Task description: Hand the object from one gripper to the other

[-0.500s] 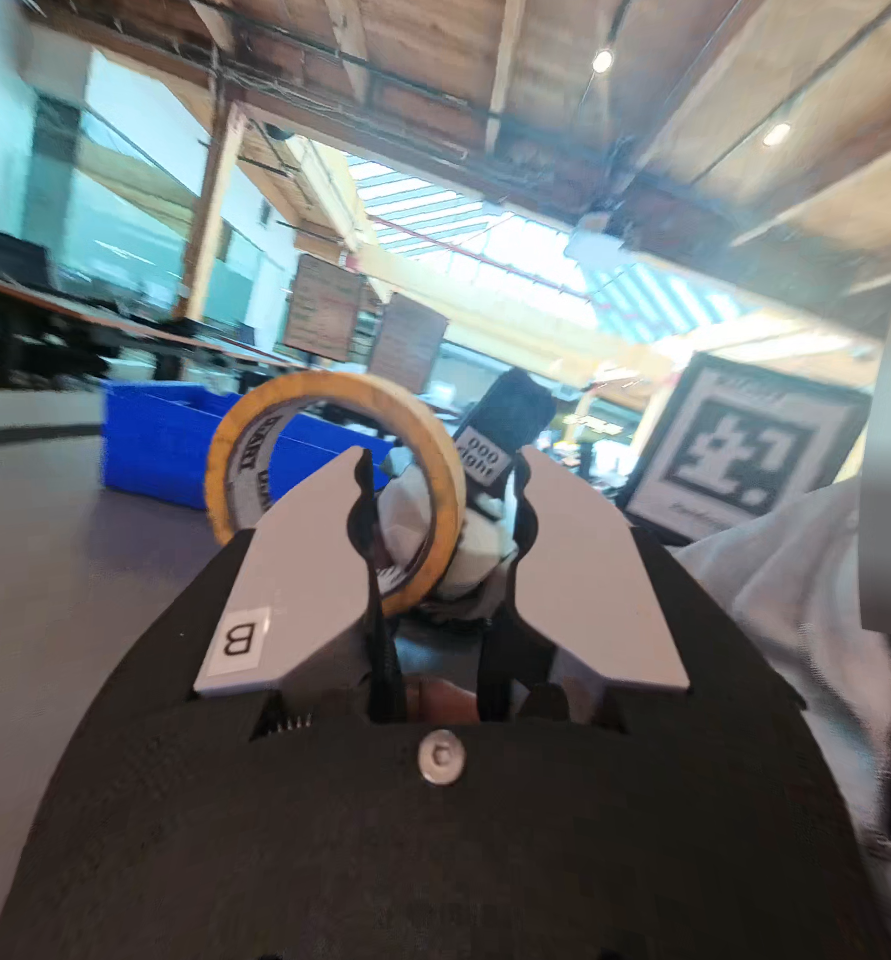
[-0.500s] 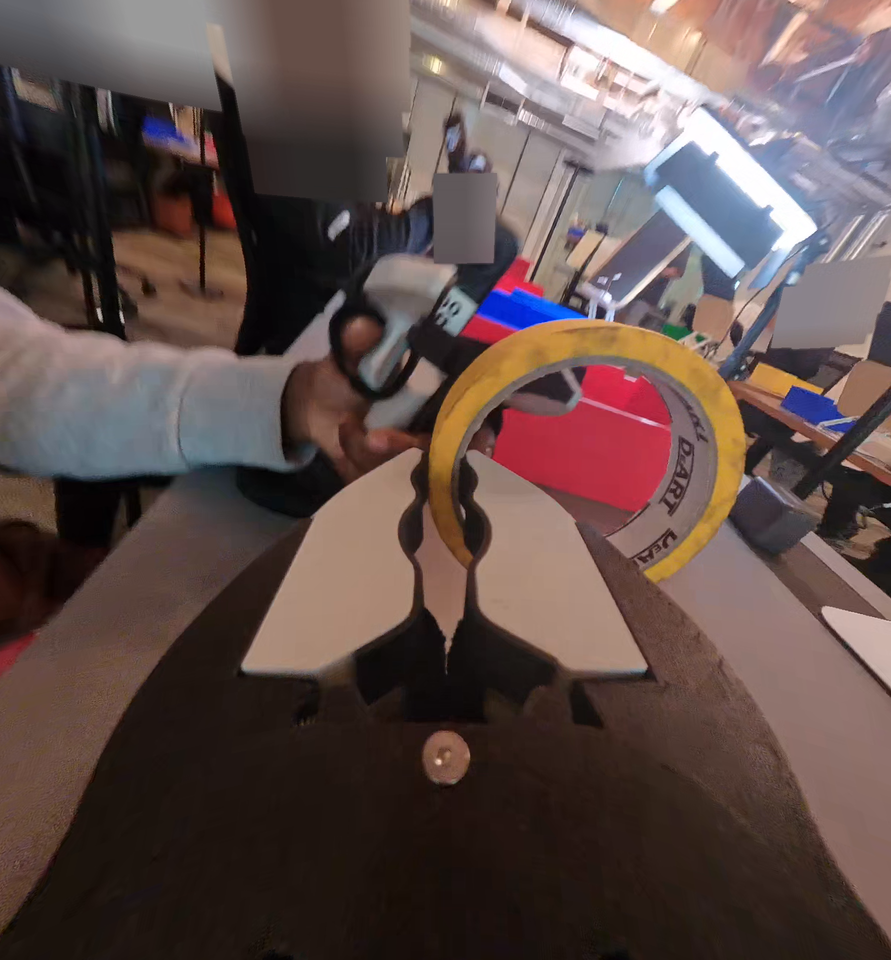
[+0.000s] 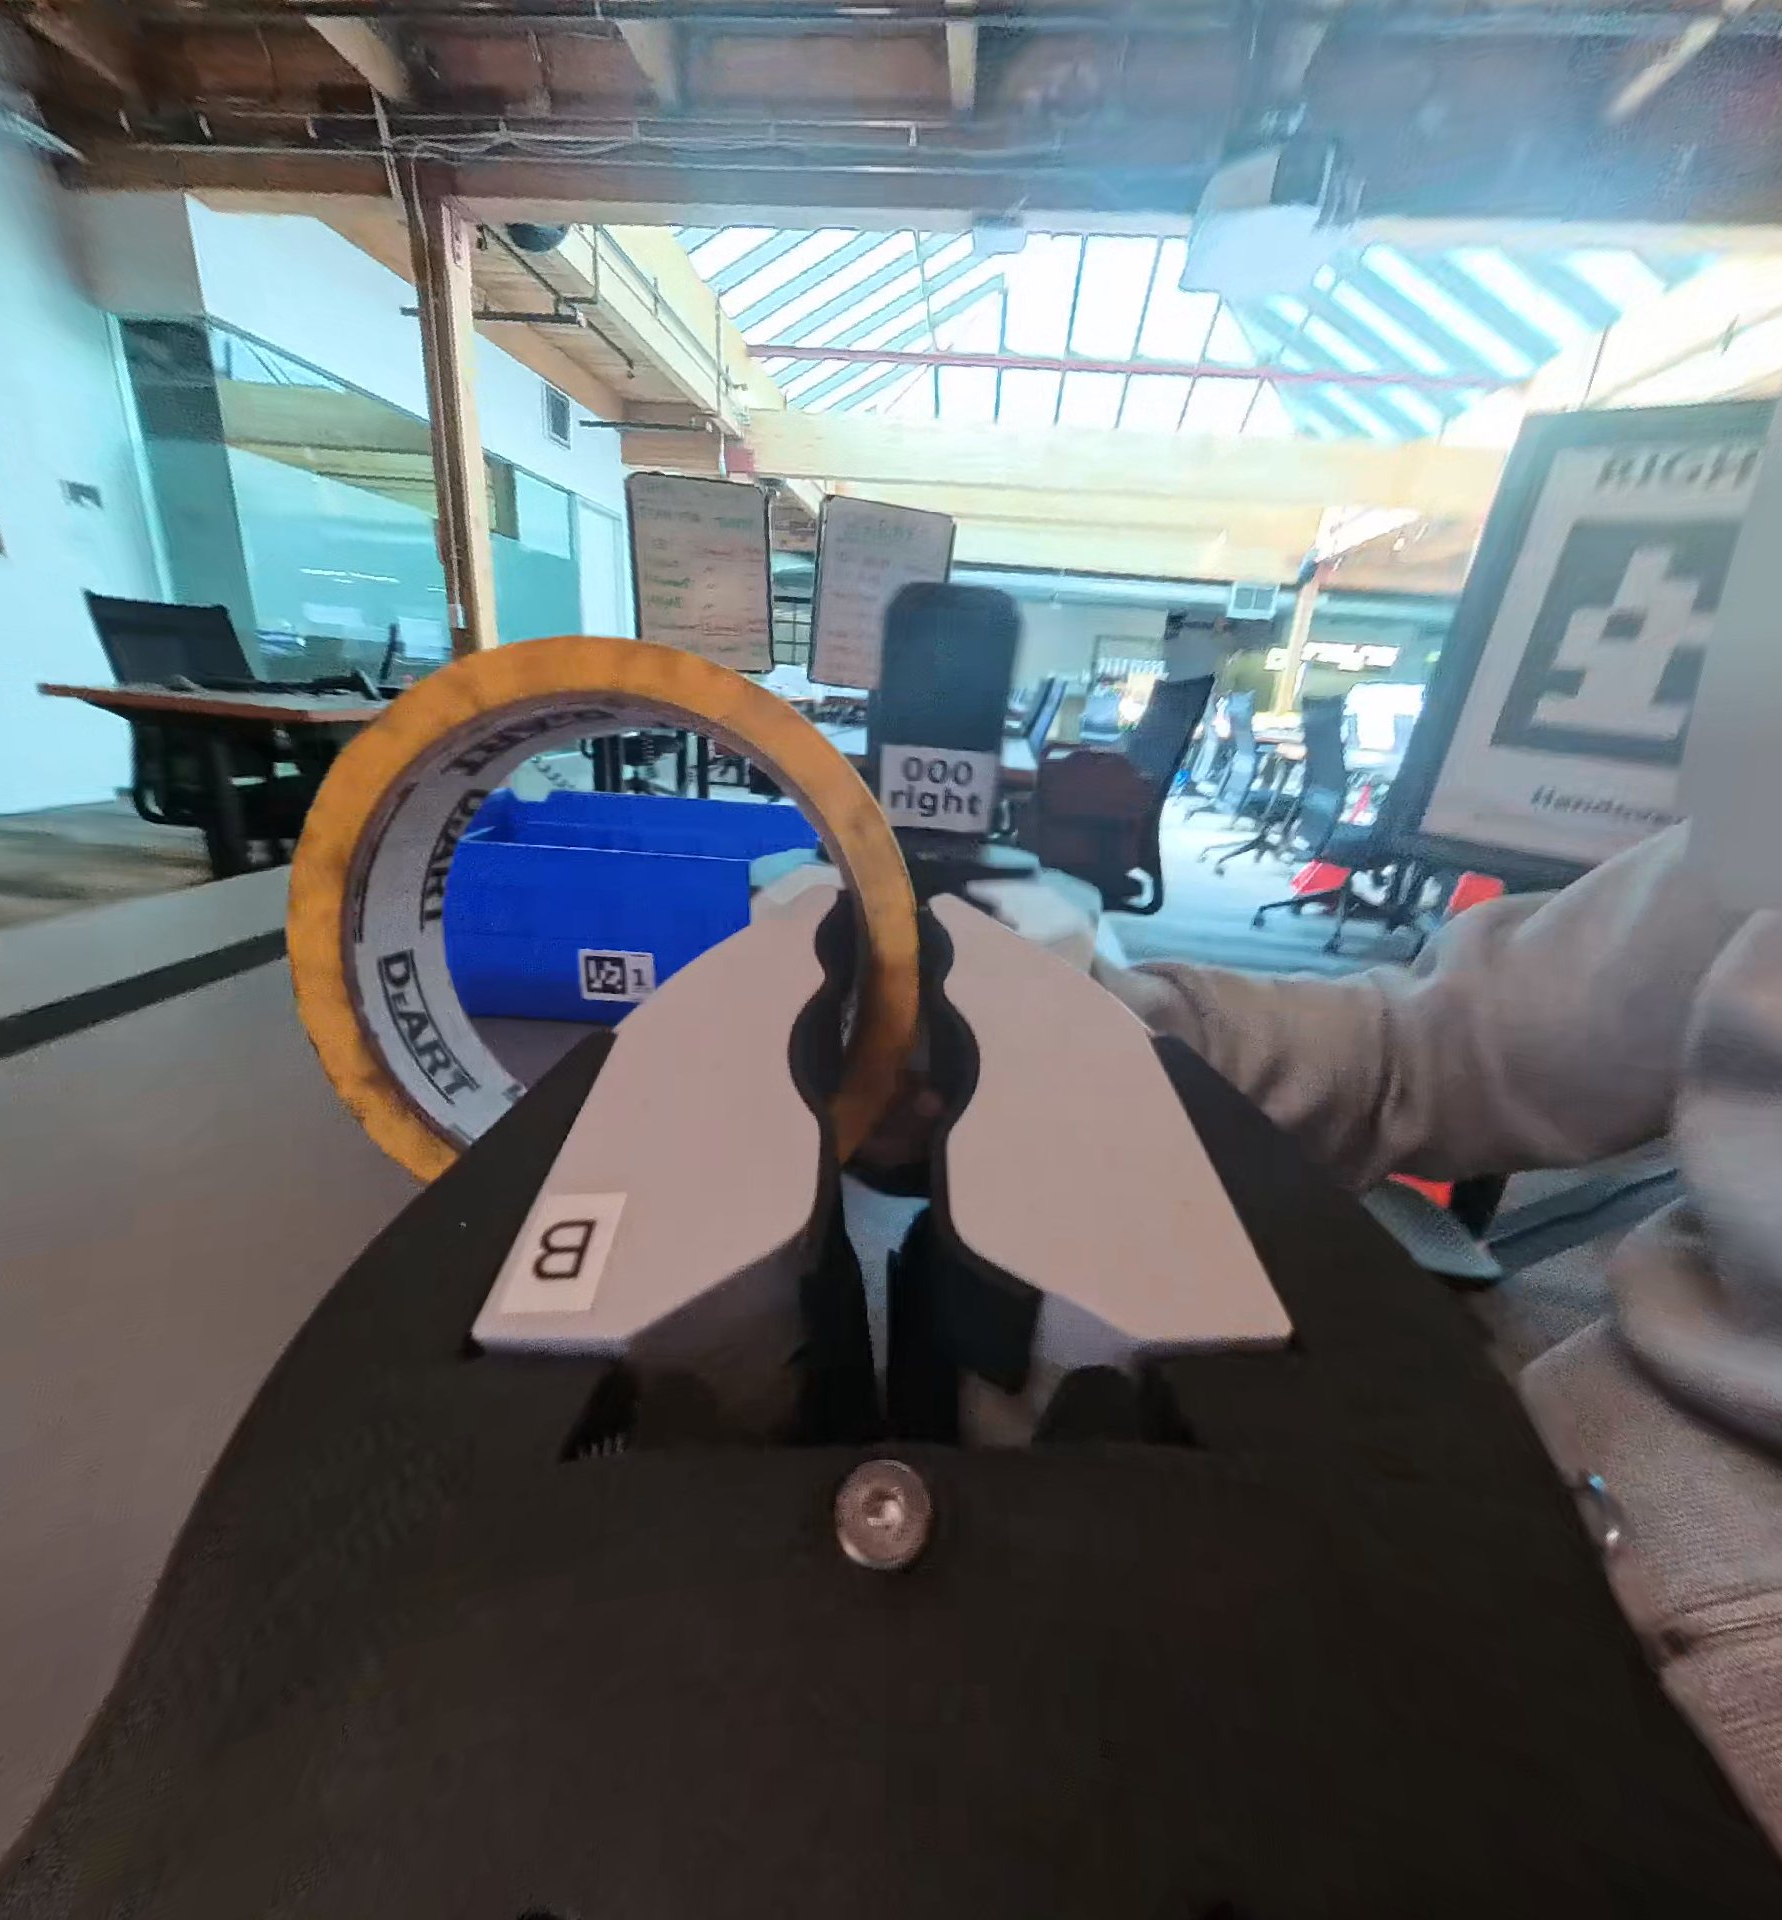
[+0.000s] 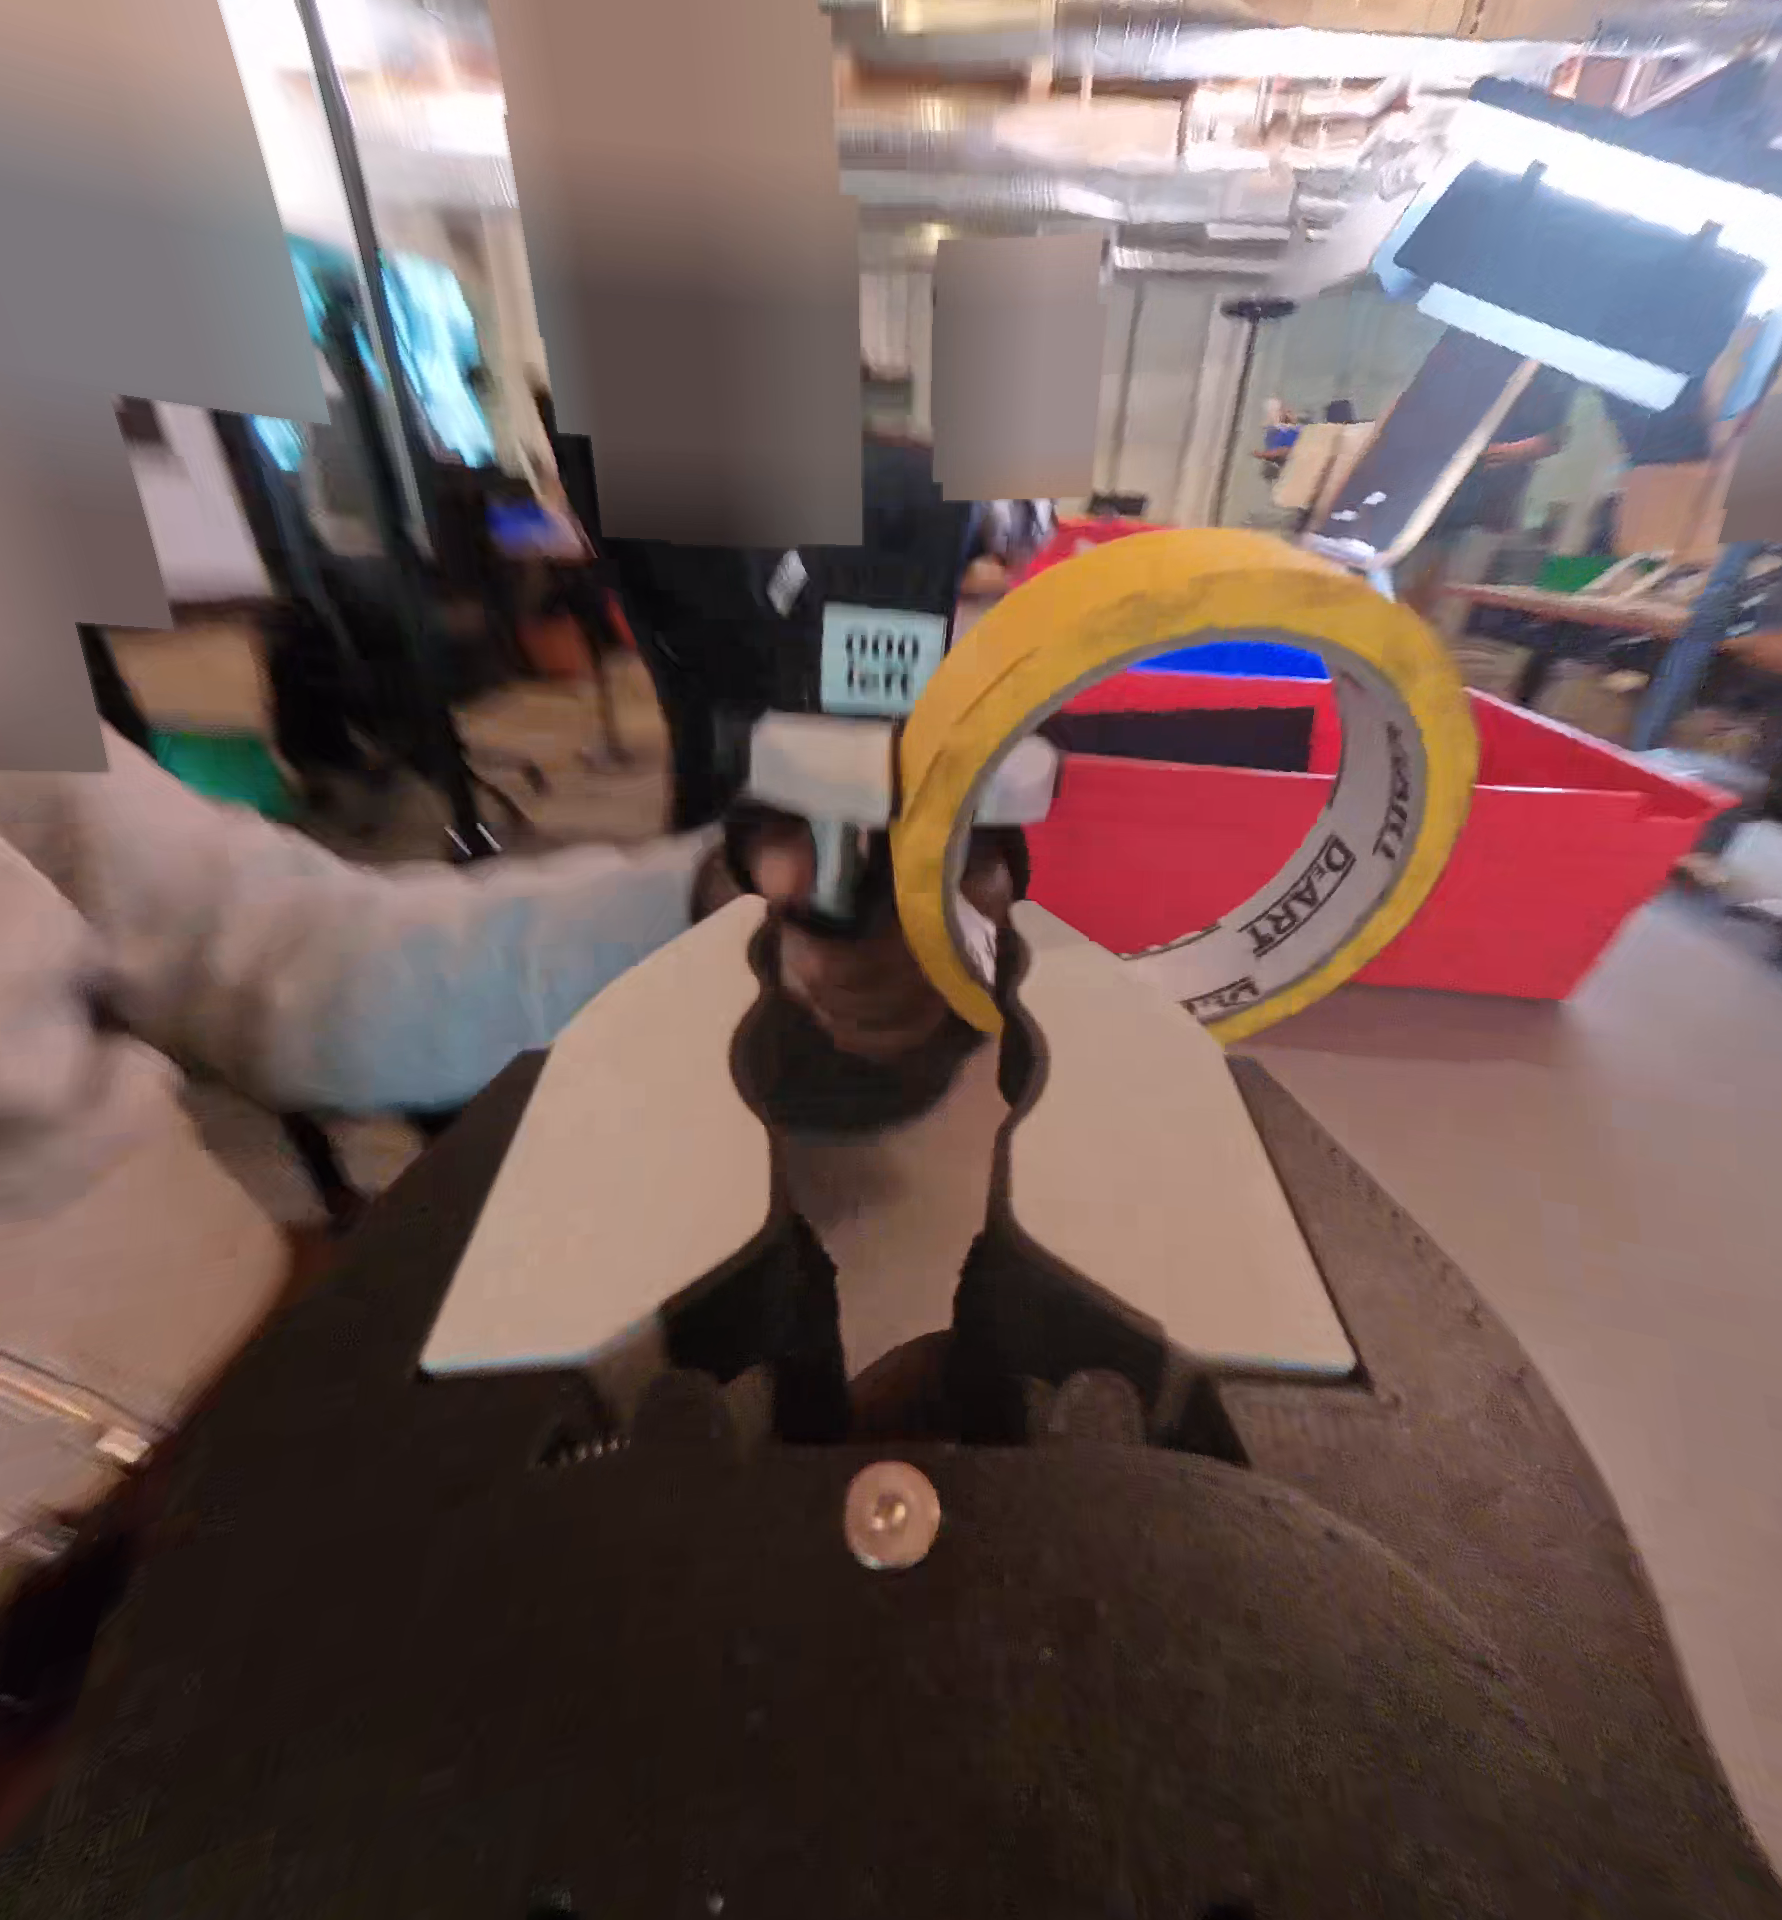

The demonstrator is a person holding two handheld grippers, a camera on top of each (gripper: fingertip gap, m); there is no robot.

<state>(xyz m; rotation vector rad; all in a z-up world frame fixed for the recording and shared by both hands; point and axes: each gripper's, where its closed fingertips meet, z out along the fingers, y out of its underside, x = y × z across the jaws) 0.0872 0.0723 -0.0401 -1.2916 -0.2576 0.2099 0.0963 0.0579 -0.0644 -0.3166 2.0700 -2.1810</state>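
tape roll (image 3: 596, 894) before bin (image 3: 596, 914), on table (image 3: 139, 1195)

Daylight pours through the striped skylight (image 3: 1126, 312) at the upper middle of the left wrist view, bleaching that zone and hazing the upper right corner. This view is mostly sharp at the centre; the pale sleeve (image 3: 1489, 1018) at the right edge is smeared. Straight beams bow near the borders from the wide-angle lens. The right wrist view is dimmer and softer all over, with motion blur across the background and lower left, and a bright panel light (image 4: 1593, 291) glaring at upper right.
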